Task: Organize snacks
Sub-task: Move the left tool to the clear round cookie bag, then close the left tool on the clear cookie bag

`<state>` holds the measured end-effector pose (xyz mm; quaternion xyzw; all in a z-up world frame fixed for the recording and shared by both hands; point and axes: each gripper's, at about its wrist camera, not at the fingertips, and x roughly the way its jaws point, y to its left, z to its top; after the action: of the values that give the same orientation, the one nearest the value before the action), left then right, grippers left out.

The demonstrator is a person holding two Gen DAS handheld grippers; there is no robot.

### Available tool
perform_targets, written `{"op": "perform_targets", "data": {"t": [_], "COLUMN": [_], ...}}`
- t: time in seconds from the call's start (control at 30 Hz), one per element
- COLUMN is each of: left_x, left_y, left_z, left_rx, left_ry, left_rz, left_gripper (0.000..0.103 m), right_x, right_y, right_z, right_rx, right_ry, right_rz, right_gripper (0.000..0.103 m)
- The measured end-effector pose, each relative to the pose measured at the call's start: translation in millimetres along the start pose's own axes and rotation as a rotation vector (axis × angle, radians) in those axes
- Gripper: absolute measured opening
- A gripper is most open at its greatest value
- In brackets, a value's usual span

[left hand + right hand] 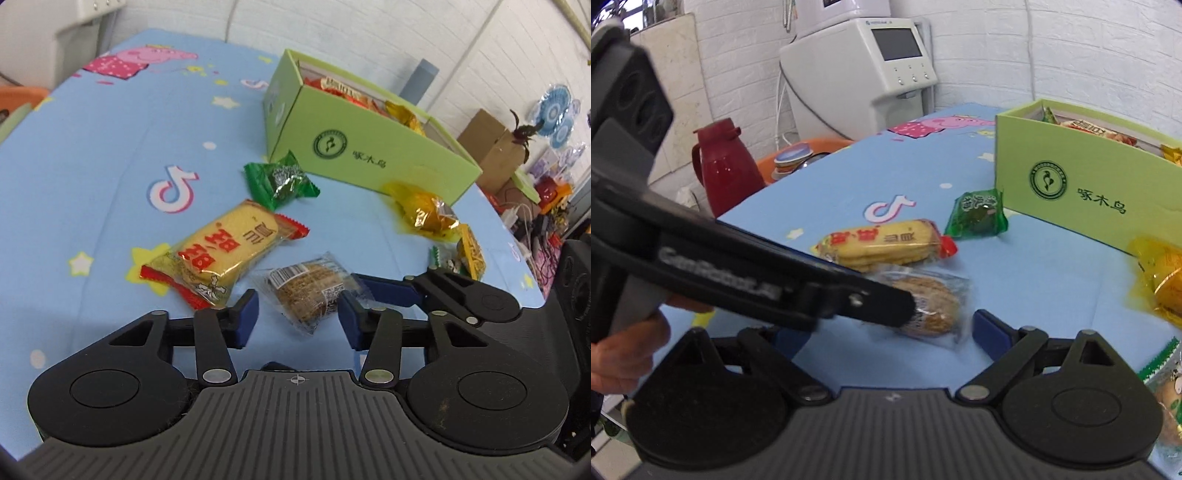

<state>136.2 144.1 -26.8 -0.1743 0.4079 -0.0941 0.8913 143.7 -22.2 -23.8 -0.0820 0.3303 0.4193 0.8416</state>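
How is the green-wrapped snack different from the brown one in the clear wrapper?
The green-wrapped snack has an opaque, shiny wrapper; the brown cracker pack is see-through with a barcode. The green one lies near the green box; the brown one lies between the left hand-held gripper's fingers. Both lie on the blue tablecloth.

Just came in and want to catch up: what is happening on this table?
A person is tidying snacks into a green box that already holds several. The left gripper is down around a clear-wrapped brown cake, its jaws on either side but not visibly pressing it. The right gripper is open close by. A yellow cracker pack, a green candy and a gold-wrapped snack lie loose on the blue tablecloth.
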Motion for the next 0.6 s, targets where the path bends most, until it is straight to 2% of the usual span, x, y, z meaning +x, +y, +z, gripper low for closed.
{"op": "perform_targets", "data": {"t": [0.1, 0.13, 0.3, 0.43, 0.6], "left_x": [0.4, 1.2, 6.6, 11.5, 2.2], "left_y": [-2.0, -3.4, -24.9, -45.8, -45.2], "left_z": [-4.6, -6.1, -16.5, -22.1, -18.9], "left_rx": [0.010, 0.009, 0.066, 0.146, 0.131], "left_ry": [-0.002, 0.010, 0.023, 0.034, -0.004], "left_rz": [-0.005, -0.024, -0.061, -0.071, -0.048], "left_gripper": [0.023, 0.015, 0.016, 0.021, 0.029], "right_x": [-5.2, -8.7, -34.7, -55.9, -77.9], "right_y": [0.9, 1.2, -1.0, 4.9, -5.5], "right_z": [-2.1, -3.7, -21.3, -40.9, -46.3], "right_rx": [0.005, 0.013, 0.055, 0.084, 0.101], "right_ry": [0.003, 0.002, 0.003, -0.001, -0.031], "right_rz": [0.009, 0.019, 0.011, 0.025, -0.023], "right_gripper": [0.094, 0.093, 0.094, 0.094, 0.093]}}
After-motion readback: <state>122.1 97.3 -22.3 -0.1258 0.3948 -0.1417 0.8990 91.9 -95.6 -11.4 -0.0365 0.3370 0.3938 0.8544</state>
